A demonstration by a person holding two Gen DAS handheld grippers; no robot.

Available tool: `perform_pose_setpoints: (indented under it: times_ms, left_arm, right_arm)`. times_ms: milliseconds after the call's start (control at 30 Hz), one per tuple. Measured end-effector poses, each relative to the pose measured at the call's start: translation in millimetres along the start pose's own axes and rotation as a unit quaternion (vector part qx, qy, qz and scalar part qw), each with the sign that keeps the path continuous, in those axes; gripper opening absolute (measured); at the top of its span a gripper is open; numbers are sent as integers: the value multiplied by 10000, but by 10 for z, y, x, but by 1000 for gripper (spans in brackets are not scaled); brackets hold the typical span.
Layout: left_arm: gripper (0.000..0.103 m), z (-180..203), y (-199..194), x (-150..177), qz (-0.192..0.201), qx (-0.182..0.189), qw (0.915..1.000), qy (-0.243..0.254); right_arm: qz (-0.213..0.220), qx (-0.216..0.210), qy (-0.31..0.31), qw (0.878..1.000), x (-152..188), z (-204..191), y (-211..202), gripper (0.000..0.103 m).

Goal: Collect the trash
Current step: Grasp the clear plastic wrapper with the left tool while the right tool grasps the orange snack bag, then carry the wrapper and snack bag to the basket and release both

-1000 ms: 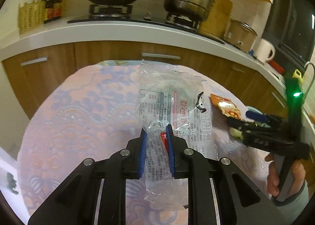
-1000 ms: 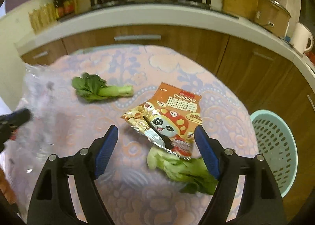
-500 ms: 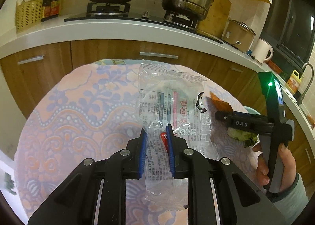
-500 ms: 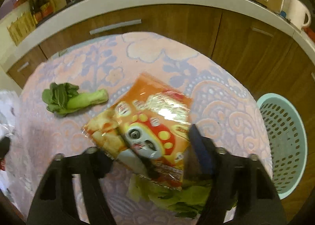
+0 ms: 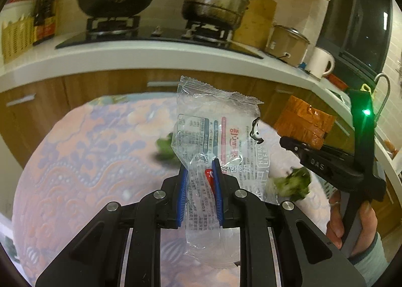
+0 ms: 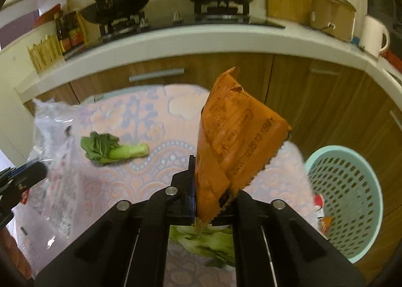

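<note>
Two wrappers are held up off the patterned tablecloth (image 6: 155,158), one in each tool. Pinched between the blue pads of the left gripper (image 5: 199,174), the clear plastic wrapper (image 5: 216,131) stands upright above the cloth, its crimped top edge toward the kitchen counter (image 5: 150,57) and its loose lower end hanging down between the black arms. Clamped in the right gripper (image 6: 211,186) is the orange snack bag (image 6: 231,136), its printed back toward the camera and its torn tip pointing up; the jaws are drawn in tight on the bag's lower part. Seen from the left wrist, that same right gripper (image 5: 294,145) sits to the right of the clear wrapper, with the person's hand (image 5: 351,221) on its handle. On the cloth, one bok choy piece (image 6: 114,147) lies to the left of the orange bag, and another leafy piece (image 6: 203,241) lies directly under the right gripper. A mint-green perforated basket (image 6: 351,201) stands off the cloth's right edge, beside the wooden cabinets (image 6: 314,101), with a scrap of red and orange packaging (image 6: 320,214) inside at its near wall.
</note>
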State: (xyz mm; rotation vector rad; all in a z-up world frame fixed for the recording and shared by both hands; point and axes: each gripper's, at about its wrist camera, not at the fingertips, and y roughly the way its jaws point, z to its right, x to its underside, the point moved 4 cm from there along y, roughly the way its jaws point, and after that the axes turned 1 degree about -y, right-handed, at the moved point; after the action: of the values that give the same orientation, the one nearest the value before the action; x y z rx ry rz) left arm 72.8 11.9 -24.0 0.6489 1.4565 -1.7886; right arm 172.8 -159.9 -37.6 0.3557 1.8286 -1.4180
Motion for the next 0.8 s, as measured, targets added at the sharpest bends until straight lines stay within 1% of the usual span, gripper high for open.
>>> perform_pose_setpoints:
  times_ms: [67,233,333,400,533,733,800]
  left_arm:
    - [17,118,35,-66,10,77,9999,86]
    - [17,571,179,-217,37,323,9986,425]
    - [17,852,291,-262,20,490,9971,582]
    - [17,1042,374,-278,-10,612,9959,663]
    - [17,1473,552,-273,-108,861,9921,907]
    - [17,2075,854,-199,-284,1048,9852,1324]
    - [17,2251,991,-158,-390,1083,9832,1416]
  right_arm:
    - [81,3,32,10000,-24,101,-126,5]
    - [222,281,121,9993,-30,502,-407,5]
    - [196,496,217,9983,2,782,-540,5]
    - [150,728,302,9968,53,1001,-638,5]
    - [104,997,469,9939,149,1362,-763,5]
    - [-144,1206,872,9888,390,1883,-705,5]
    - [-355,1256,984,9865,481,2039,-604,5]
